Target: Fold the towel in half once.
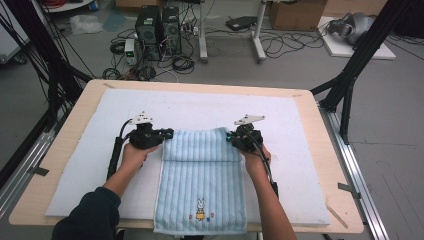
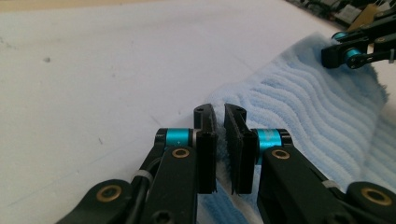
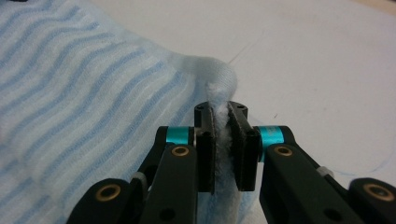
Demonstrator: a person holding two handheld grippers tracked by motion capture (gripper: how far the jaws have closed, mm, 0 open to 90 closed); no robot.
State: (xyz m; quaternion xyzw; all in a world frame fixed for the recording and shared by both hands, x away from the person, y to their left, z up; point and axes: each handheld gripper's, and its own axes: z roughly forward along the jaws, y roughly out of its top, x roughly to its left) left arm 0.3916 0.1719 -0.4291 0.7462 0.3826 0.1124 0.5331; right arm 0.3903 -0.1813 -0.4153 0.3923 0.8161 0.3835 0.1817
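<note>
On the worktop, I am pinching the towel's corners tight with both tongs, left and right, keeping them level for folding.

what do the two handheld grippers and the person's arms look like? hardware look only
Both the left gripper and the right gripper are black, each topped by a grey three-cornered plate and trailing a black cable. Gripper views show black linkage arms with brass-coloured pivots, cyan anodised collars and flat black pads. The left arm wears a dark sleeve.
</note>
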